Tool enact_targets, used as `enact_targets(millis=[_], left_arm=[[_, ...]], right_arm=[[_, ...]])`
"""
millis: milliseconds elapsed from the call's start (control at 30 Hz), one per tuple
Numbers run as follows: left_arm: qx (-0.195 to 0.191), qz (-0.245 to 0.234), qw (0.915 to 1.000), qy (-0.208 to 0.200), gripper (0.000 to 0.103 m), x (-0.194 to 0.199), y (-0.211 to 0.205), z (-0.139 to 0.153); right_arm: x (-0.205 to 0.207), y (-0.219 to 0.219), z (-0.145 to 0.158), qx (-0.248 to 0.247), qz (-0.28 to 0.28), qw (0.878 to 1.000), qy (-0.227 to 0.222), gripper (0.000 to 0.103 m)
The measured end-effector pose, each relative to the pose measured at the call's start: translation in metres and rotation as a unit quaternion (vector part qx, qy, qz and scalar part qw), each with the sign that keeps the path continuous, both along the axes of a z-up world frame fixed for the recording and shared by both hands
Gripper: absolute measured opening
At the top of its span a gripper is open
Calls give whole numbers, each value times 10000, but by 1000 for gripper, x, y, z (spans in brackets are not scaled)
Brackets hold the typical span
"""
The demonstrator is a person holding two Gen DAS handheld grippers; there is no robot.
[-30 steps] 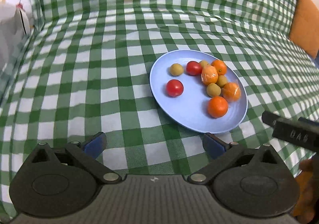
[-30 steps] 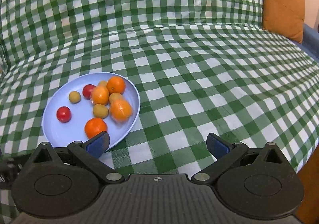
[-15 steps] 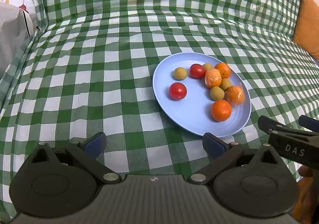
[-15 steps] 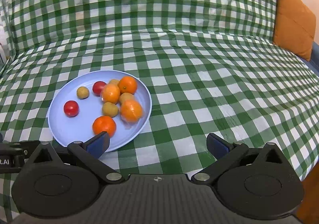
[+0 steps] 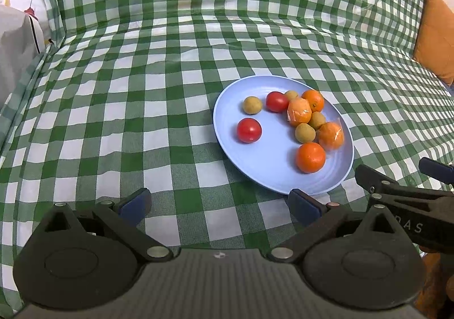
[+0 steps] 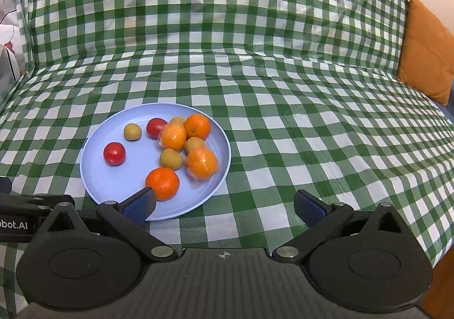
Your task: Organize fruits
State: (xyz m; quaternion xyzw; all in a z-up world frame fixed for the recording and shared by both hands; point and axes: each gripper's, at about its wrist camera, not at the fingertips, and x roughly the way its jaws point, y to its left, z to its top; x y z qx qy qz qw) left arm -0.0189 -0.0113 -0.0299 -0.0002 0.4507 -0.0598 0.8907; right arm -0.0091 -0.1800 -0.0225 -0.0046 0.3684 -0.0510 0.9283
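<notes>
A light blue plate (image 5: pixel 266 171) lies on the green checked cloth and shows in the right wrist view too (image 6: pixel 113 185). On it lie two red tomatoes (image 5: pixel 249 130) (image 6: pixel 114 153), several oranges (image 5: pixel 310 157) (image 6: pixel 162 183), two of them in clear wrap, and several small yellow-green fruits (image 5: pixel 252 105) (image 6: pixel 132 131). My left gripper (image 5: pixel 218 205) is open and empty, in front of the plate's near left edge. My right gripper (image 6: pixel 225 205) is open and empty, its left finger over the plate's near rim.
The checked cloth (image 5: pixel 127 120) covers a seat and its backrest. An orange cushion (image 6: pixel 422 54) stands at the far right. A white bag (image 5: pixel 17 35) sits at the far left. The right gripper's body (image 5: pixel 405 199) shows at the lower right of the left wrist view.
Both grippers have tilted up and drawn back a little, so the plate sits lower and nearer the middle in each view. The fruit has not moved. Both stay open.
</notes>
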Motion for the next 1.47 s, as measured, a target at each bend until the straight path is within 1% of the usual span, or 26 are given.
enact_targets(millis=[300,1467], left_arm=[[10,-20,10000,-12,102,-1,-2,0],[19,-39,10000,-64,102,-3,-6,0]], right_arm=[[1,-1,0,-59,28,10000,-21,102],[0,-2,3,-34,4,10000,-49,102]])
